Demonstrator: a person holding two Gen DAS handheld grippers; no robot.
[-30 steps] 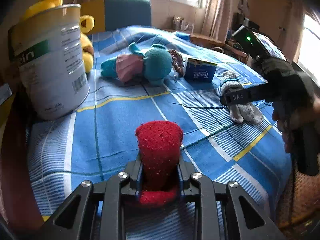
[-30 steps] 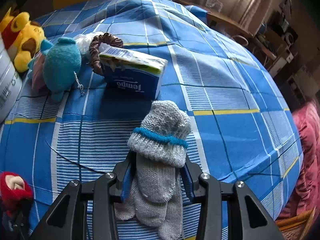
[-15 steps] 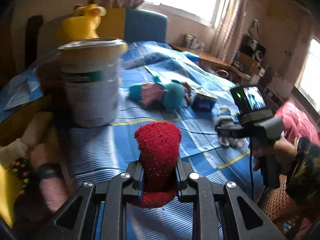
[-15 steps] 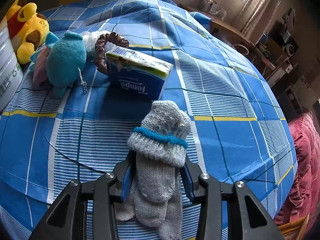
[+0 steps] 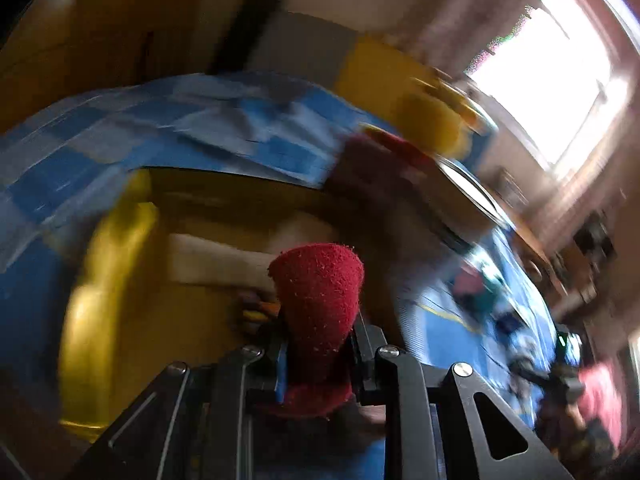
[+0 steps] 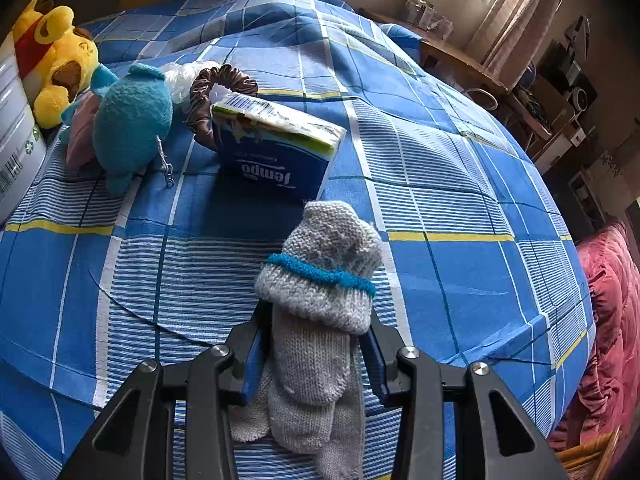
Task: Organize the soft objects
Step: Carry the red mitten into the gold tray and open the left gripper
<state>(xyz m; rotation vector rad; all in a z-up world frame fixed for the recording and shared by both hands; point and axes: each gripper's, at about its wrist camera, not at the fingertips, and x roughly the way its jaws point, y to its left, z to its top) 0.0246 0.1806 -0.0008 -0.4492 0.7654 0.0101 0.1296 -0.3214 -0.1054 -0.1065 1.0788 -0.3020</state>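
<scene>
Swung aside, left tongs [image 5: 318,354] clamp red sock [image 5: 318,300] over seemingly yellow bin [image 5: 104,280]; right tongs [image 6: 316,360] pinch grey sock [image 6: 320,300].

On the bed [image 6: 460,184], a tissue pack [image 6: 276,152] lay behind the knitted gloves [image 6: 316,312]; a scrunchie [image 6: 204,92] sat behind it, plush toys [image 6: 128,120] to its left.

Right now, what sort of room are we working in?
Most likely a bedroom at home: a blue checked bedsheet covers the work surface, plush toys such as the yellow bear lie on it, and a curtained window with a cluttered desk stands behind.
</scene>
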